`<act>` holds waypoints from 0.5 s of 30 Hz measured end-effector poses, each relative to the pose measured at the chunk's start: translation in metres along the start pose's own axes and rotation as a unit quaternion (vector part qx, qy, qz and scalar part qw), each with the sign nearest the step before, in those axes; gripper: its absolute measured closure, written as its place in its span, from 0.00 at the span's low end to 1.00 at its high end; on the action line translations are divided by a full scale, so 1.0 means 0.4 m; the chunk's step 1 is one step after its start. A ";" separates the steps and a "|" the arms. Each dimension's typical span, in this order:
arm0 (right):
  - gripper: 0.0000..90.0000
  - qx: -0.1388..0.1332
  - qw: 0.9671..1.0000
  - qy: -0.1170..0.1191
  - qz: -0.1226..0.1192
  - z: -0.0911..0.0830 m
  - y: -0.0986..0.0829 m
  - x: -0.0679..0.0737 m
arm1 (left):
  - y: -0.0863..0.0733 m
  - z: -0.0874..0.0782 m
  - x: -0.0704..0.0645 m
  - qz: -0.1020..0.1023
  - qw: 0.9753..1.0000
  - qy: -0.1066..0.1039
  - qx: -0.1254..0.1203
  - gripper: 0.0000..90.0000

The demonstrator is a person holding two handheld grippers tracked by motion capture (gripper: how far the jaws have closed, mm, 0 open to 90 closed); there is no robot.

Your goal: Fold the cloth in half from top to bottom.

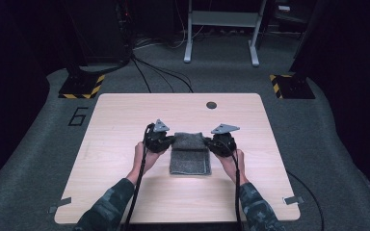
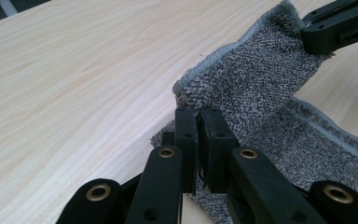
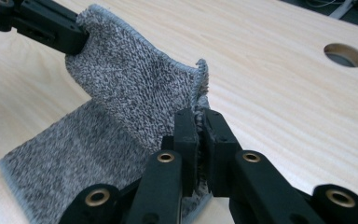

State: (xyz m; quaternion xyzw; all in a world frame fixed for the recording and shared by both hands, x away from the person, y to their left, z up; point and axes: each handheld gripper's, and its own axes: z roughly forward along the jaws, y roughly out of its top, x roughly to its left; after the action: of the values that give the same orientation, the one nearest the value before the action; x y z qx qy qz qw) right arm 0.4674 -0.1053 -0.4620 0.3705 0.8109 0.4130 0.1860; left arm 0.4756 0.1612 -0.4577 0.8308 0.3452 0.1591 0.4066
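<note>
Wooden table (image 1: 125, 192) lay under my grey towel (image 1: 189, 161) at mid frame. My left gripper (image 2: 198, 116) and right gripper (image 3: 198, 119) each pinched a far corner, so I had to keep both level and fold it evenly.

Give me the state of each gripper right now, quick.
Left gripper: tongs closed on a corner of the grey towel.
Right gripper: tongs closed on the towel's other lifted corner.

I see the towel (image 1: 189, 155) lying mid-table (image 1: 125, 120), its far edge lifted between my left gripper (image 1: 172, 140) at its left corner and right gripper (image 1: 206, 142) at its right; a hole (image 1: 211, 105) sits behind.
</note>
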 end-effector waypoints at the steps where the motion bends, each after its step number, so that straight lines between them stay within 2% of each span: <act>1: 0.95 -0.002 1.000 -0.002 0.002 -0.002 -0.005 0.003 | -0.004 0.000 -0.005 -0.002 1.000 0.002 -0.004 0.95; 9: 0.94 0.008 1.000 0.004 0.001 -0.010 -0.037 0.018 | -0.040 0.004 -0.020 -0.005 1.000 -0.010 0.011 0.90; 13: 0.91 0.016 1.000 0.009 0.004 -0.017 -0.057 0.029 | -0.063 0.007 -0.026 -0.010 0.999 -0.021 0.022 0.84; 15: 0.84 0.017 1.000 0.015 0.005 -0.025 -0.070 0.036 | -0.078 0.003 -0.029 -0.014 0.999 -0.028 0.036 0.79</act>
State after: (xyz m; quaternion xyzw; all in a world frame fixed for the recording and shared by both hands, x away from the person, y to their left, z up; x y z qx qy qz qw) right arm 0.4393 -0.1105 -0.4784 0.3712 0.8189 0.4053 0.1655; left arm 0.4541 0.1656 -0.4828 0.8441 0.3503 0.1175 0.3886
